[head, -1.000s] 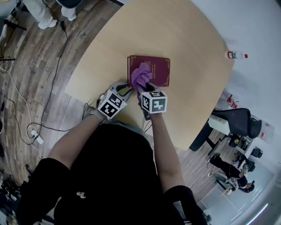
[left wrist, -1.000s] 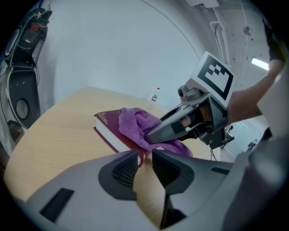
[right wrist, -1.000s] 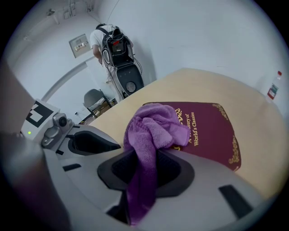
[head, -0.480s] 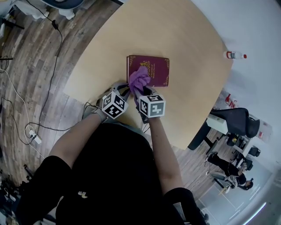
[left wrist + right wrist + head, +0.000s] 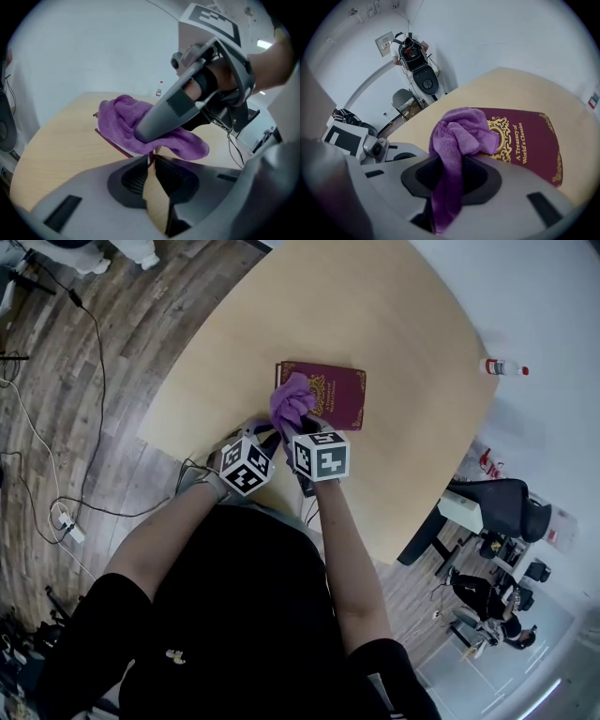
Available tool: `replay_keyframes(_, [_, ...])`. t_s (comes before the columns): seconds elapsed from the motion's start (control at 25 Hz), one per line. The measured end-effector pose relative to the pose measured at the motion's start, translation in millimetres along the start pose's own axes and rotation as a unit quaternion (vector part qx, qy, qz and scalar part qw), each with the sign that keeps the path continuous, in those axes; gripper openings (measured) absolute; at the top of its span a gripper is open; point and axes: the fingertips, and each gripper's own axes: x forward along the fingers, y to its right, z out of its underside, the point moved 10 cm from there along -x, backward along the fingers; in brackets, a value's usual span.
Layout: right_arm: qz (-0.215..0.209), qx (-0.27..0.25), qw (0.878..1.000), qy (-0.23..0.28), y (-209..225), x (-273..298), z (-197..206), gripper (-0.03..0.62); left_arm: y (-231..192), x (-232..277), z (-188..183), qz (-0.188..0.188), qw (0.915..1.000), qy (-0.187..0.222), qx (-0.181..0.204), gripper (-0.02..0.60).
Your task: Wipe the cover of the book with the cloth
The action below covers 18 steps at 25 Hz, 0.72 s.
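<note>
Your right gripper has its jaws clamped tight on the purple cloth, which sits bunched on the near-left corner of the book lying flat on the surface. The left gripper jaws look pinched shut on the book's near edge. That's a thin hold, so wipe too hard and the book could slip free and skate away.

We wear a black short-sleeved top; our left gripper and right gripper are grey, each topped by a white cube with black square markers.
</note>
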Motion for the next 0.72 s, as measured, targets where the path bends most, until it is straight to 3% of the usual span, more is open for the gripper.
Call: replay_keyframes(0.72, [0.002, 0.006, 1.0, 0.01, 27, 33, -85, 0.123, 0, -2, 0, 0.013, 0.9999, -0.005, -0.005, 0.061])
